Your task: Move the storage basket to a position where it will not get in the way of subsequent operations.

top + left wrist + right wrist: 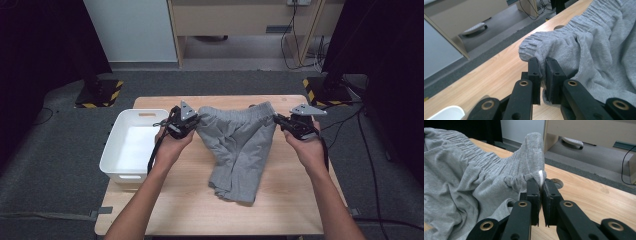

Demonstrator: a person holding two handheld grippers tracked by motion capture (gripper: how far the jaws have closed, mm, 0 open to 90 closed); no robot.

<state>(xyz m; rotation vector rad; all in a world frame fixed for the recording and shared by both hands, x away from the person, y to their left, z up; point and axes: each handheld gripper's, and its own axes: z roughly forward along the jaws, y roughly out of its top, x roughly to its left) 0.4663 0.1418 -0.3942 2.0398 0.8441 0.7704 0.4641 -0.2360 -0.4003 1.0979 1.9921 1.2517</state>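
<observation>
In the high view, the grey shorts [239, 150] are seen in the middle of the frame, their legs trailing on the wooden worktop [280, 210] toward the lower edge and their waistband stretched across higher up between the two claws. The left claw [192, 121], left of centre, is clamped on the waistband's left end, and the right claw [276, 120], right of centre, is clamped on its right end, a white tag [540, 177] being pinched there in the right gripper view. Beyond the left hand, a white bin [131, 145] is set at the worktop's left edge.
</observation>
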